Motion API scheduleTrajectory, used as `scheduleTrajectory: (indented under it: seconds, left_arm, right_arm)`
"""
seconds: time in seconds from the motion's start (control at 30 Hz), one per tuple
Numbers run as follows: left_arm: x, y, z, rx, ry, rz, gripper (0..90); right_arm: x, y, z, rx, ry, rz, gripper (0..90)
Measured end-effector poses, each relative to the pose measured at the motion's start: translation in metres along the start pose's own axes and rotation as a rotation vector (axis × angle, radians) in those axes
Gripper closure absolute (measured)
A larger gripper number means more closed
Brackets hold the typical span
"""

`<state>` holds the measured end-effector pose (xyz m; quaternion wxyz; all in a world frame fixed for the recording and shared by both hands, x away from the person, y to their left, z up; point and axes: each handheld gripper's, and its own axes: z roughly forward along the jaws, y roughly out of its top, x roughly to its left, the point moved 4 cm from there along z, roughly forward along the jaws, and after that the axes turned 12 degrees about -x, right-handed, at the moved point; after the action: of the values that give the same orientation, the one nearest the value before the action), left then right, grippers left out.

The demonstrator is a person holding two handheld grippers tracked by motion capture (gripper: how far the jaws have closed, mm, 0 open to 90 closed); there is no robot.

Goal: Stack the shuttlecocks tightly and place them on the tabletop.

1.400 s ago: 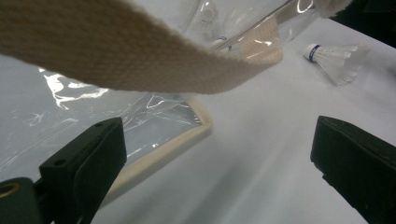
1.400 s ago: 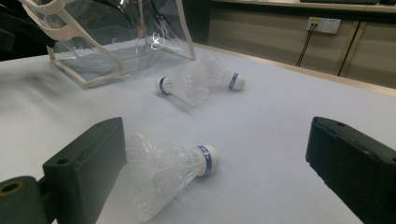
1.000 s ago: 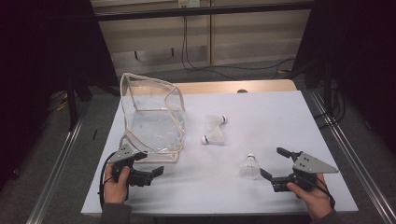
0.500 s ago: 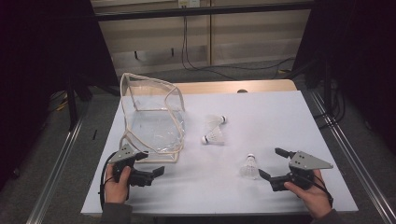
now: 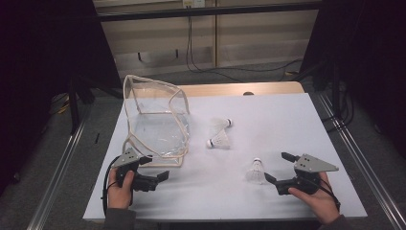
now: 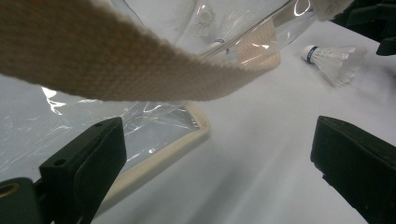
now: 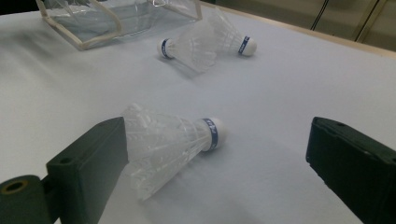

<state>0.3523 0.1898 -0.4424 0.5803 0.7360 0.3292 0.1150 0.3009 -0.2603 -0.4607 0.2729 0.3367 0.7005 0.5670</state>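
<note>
High view shows my white worktop [image 5: 287, 115] as the biggest thing. Next biggest is the see-through bag [image 5: 155, 122] with a cream cloth edge. It stands on the left part of the worktop, floppy and shiny. My left tongs [image 5: 155, 167] sit just in front of the bag's near corner, and the jaws are wide apart with nothing between them. In the left gripper view the cream strap [image 6: 116, 60] of the bag hangs across the top, above the jaws.

My right tongs [image 5: 277, 167] are at the near right, jaws wide apart too. The nearest shuttlecock [image 5: 257, 170] lies on its side just beside them. In the right gripper view it lies between the jaws, with its white feathers close to the left jaw. I cannot tell if they touch. It has a white round tip and a blue band.

Two more shuttlecocks [image 5: 220, 132] lie close together in the middle of the worktop, near the bag.
</note>
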Motion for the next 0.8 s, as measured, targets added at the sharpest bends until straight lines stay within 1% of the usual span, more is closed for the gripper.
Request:
scheduleTrajectory:
  seconds: [0.07,0.17,0.37,0.5,0.57,0.63,0.8]
  left_arm:
    - [0.0001,0.0,-0.0002,0.0,0.002,0.0,3.7]
    - [-0.0003,-0.0001,-0.0003,-0.001,0.002,0.001,3.7]
    - [0.0001,-0.0001,-0.0004,0.0,0.005,0.004,3.7]
    - [-0.0001,-0.0001,0.0002,-0.005,0.003,0.008,3.7]
    - [-0.0003,-0.0002,0.0004,-0.005,0.004,0.008,3.7]
    - [-0.0001,-0.0001,0.0002,-0.005,0.004,0.008,3.7]
    - [-0.0001,0.0,0.0002,-0.007,0.004,0.007,3.7]
  right_arm:
    - [-0.0001,-0.0007,0.0008,0.011,0.005,0.01,6.8]
    - [0.001,0.001,0.0013,0.01,0.011,0.009,8.9]
    - [0.004,0.0008,0.0043,0.027,0.031,0.004,11.5]
    - [0.0036,0.0007,0.0051,0.032,0.028,0.003,13.0]
    - [0.0045,0.0001,0.0058,0.038,0.042,0.002,16.1]
    - [0.0053,-0.0003,0.0068,0.042,0.048,-0.003,16.6]
    - [0.007,-0.0011,0.0082,0.058,0.066,-0.007,20.9]
